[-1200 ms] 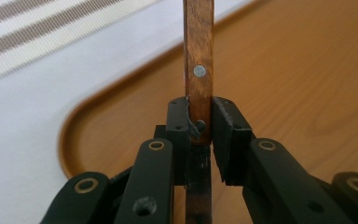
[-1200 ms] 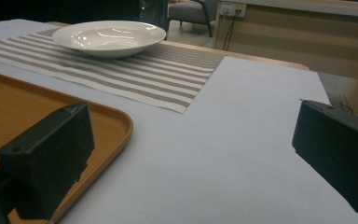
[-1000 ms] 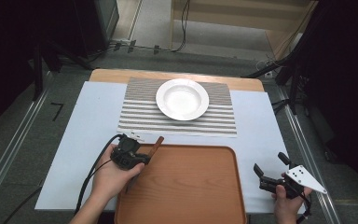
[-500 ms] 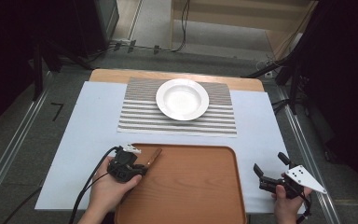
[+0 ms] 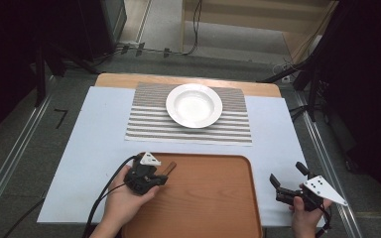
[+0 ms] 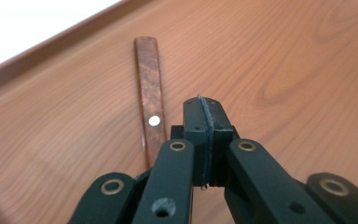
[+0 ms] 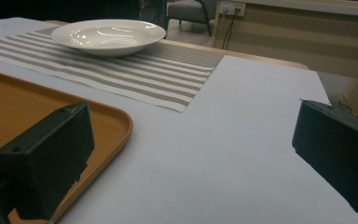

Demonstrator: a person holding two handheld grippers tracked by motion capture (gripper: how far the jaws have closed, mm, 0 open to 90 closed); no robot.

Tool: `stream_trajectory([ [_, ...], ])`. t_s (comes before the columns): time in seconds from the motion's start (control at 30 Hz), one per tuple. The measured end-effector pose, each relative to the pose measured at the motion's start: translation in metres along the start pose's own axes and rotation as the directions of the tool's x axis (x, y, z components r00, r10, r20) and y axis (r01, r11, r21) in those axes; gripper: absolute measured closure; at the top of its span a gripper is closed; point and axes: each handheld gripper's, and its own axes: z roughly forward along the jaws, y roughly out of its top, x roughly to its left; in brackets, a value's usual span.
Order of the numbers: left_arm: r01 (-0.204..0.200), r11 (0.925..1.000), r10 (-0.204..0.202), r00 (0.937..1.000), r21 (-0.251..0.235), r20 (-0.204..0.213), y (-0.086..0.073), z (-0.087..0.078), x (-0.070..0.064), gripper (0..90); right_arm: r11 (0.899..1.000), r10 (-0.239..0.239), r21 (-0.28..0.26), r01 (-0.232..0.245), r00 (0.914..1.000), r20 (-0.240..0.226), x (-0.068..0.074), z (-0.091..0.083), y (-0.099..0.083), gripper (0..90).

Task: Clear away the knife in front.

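Note:
My left gripper [image 5: 161, 174] is over the far left corner of the wooden tray [image 5: 213, 203], held in a hand. In the left gripper view its jaws [image 6: 203, 116] are pressed together, with a thin grey edge between the pads. A wooden-handled utensil [image 6: 150, 105] with a silver rivet lies along the tray just left of the jaws; its handle [image 5: 169, 167] pokes out past the gripper. My right gripper [image 5: 286, 174] rests on the white sheet right of the tray, open [image 7: 193, 158], nothing between its fingers.
A white plate [image 5: 194, 105] sits on a striped placemat [image 5: 144, 126] at the far side of the table; both appear in the right gripper view, plate [image 7: 107, 35] and placemat [image 7: 140, 72]. The tray's rim [image 7: 121, 128] lies left of the right gripper.
The left gripper has drawn back toward the person and lower onto the tray, and the wooden handle has come with it. The right gripper has stayed put.

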Motion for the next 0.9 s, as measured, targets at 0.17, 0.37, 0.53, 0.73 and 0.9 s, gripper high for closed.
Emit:
stream_trajectory([
  [0.17,-0.015,0.9993,0.016,0.9993,0.034,-0.033,0.001,0.012,0.001,90.0,1.000,-0.001,0.000,0.001,1.0000,0.000,0.000,0.000,0.000,0.0],
  [0.37,0.001,0.9991,0.001,0.9984,0.043,-0.057,-0.003,0.011,0.013,90.0,1.000,0.000,0.000,0.000,1.0000,-0.001,0.000,0.000,0.000,0.0],
  [0.53,0.043,0.9987,-0.040,0.9964,0.028,-0.075,-0.010,0.003,0.026,90.0,1.000,0.001,0.000,-0.001,1.0000,0.000,0.000,0.000,0.000,0.0],
  [0.73,0.065,0.9977,-0.063,0.9942,0.018,-0.088,-0.018,-0.005,0.036,90.0,1.000,0.000,0.004,0.000,1.0000,0.002,0.001,0.000,0.000,0.0],
  [0.9,0.079,0.9968,-0.077,0.9932,0.014,-0.088,-0.025,-0.011,0.043,90.0,1.000,-0.001,0.005,0.001,1.0000,0.005,0.001,0.000,0.000,0.0],
])
